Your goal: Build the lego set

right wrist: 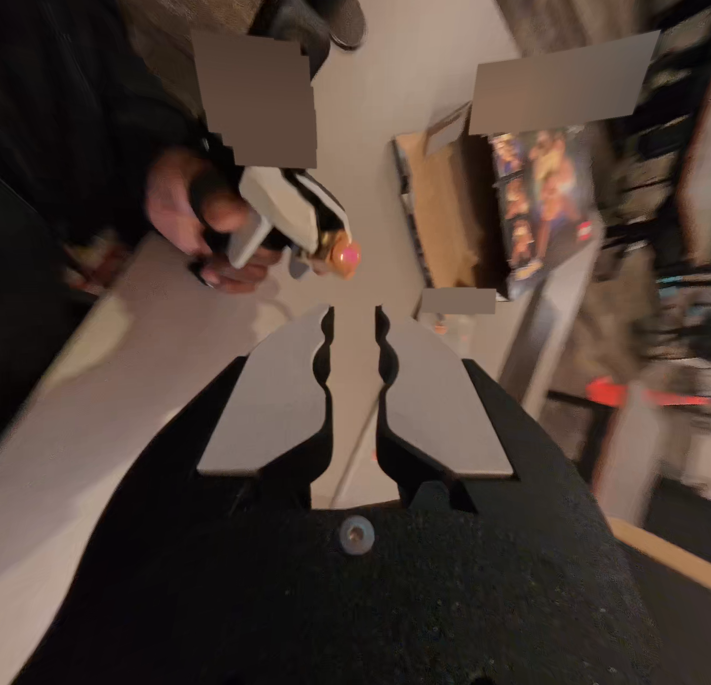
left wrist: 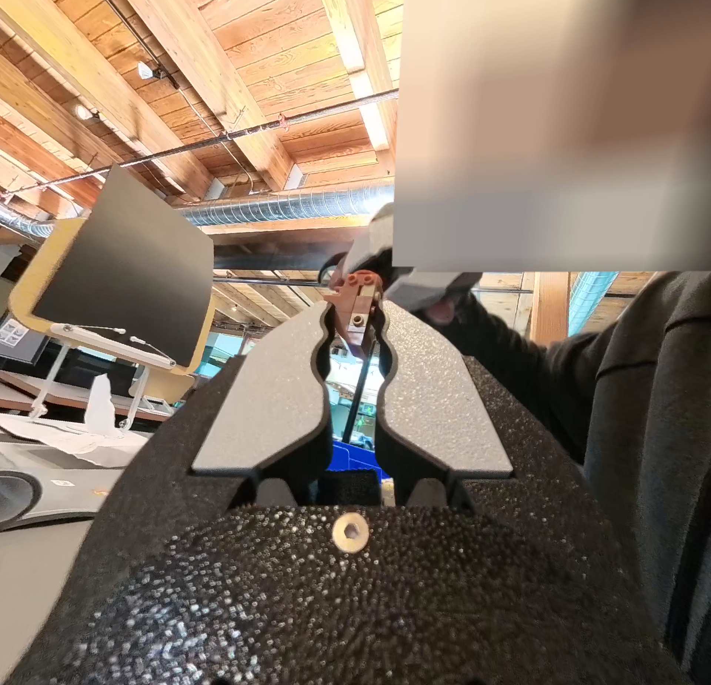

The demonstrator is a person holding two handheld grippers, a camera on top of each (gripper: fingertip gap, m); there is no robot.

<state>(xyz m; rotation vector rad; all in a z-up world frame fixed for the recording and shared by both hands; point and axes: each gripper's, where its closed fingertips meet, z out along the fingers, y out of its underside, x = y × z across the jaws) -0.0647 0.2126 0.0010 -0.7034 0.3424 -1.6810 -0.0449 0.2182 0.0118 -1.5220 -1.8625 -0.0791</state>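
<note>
Brown studded brick assembly (left wrist: 356,312) (tan parts) clamped in left jaws; right jaws apart, bare.

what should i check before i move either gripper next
1. Left gripper has the brown brick piece: ok, it sits between the fingertips.
2. Grip is firm: cannot tell.
3. Right gripper is free: ok, its jaws stand apart and only the table shows between them.
4. Right fingertips are clear of the piece: ok, in the right wrist view it hangs ahead of them and slightly left, not touching.
5. Cardboard box is out of the way: ok, it lies ahead to the right, apart from both grippers.
6. View is sharp: not ok, the right wrist view is blurred.
</note>
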